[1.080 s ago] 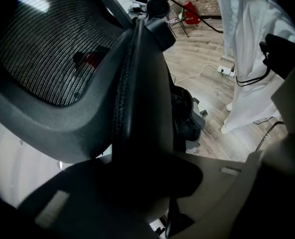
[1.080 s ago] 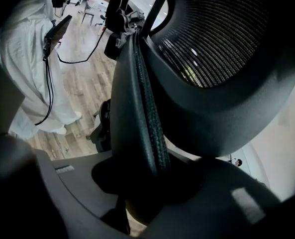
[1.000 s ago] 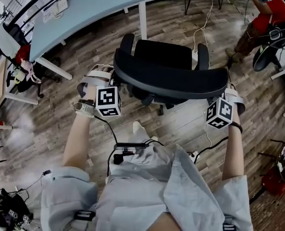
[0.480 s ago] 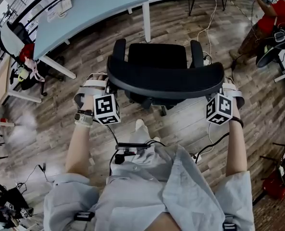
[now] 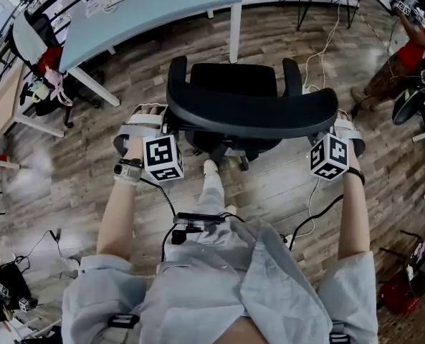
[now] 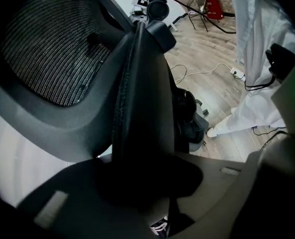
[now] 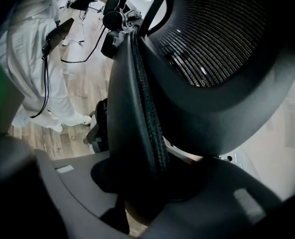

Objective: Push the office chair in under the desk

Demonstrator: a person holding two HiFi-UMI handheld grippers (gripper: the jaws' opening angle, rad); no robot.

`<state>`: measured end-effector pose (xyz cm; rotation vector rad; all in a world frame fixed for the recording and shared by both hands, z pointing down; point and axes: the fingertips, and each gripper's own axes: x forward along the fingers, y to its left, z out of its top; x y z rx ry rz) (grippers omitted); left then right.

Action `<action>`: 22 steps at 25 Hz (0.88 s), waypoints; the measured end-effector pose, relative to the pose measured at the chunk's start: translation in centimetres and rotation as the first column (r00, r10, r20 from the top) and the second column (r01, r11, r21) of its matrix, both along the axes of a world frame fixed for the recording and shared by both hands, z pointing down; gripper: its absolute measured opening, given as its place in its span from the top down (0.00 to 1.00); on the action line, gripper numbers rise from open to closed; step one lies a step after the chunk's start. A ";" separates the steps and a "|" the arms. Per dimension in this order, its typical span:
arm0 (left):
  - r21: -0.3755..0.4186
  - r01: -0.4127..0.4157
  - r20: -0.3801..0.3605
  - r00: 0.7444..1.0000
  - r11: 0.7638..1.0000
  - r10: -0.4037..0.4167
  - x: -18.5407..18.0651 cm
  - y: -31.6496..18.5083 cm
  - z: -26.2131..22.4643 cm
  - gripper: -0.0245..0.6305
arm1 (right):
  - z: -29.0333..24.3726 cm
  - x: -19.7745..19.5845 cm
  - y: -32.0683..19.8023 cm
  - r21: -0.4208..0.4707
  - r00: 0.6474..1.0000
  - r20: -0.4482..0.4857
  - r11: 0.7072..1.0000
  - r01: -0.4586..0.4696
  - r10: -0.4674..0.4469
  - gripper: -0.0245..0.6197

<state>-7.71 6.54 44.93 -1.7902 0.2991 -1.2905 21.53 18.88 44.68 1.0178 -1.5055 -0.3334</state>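
**Chair rolled nearer the desk, both tongs clamped on its backrest**

Rolled forward over the past second, the black mesh-backed office chair (image 5: 251, 113) now stands closer to the pale blue tabletop (image 5: 155, 6) and squarer to it. It rests on the wood-plank floor (image 5: 284, 185), its seat near the white corner leg (image 5: 234, 31) but apart from it. No part of it is under the tabletop yet.

The left tongs (image 6: 142, 188) are clenched on the left end of the curved backrest, with the padded edge running up between the jaws. The right tongs (image 7: 154, 185) grip the right end the same way. The person stands directly behind the chair, one white shoe (image 5: 211, 167) stepping beneath the backrest.
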 end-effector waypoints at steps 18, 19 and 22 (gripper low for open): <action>0.005 0.119 -0.003 0.993 0.993 -0.119 -3.3 -5.1 0.0 0.80 | 0.0 -2.1 -8.7 0.024 0.993 0.004 0.993 0.115 -0.115 0.69; 0.006 0.127 -0.004 0.992 0.992 -0.127 -3.5 -5.4 0.0 0.80 | 0.0 -2.2 -9.3 0.025 0.992 0.005 0.992 0.123 -0.123 0.69; 0.008 0.147 -0.003 0.989 0.989 -0.147 -4.0 -6.7 0.0 0.80 | 0.1 -2.5 -11.3 0.024 0.990 0.011 0.989 0.143 -0.143 0.69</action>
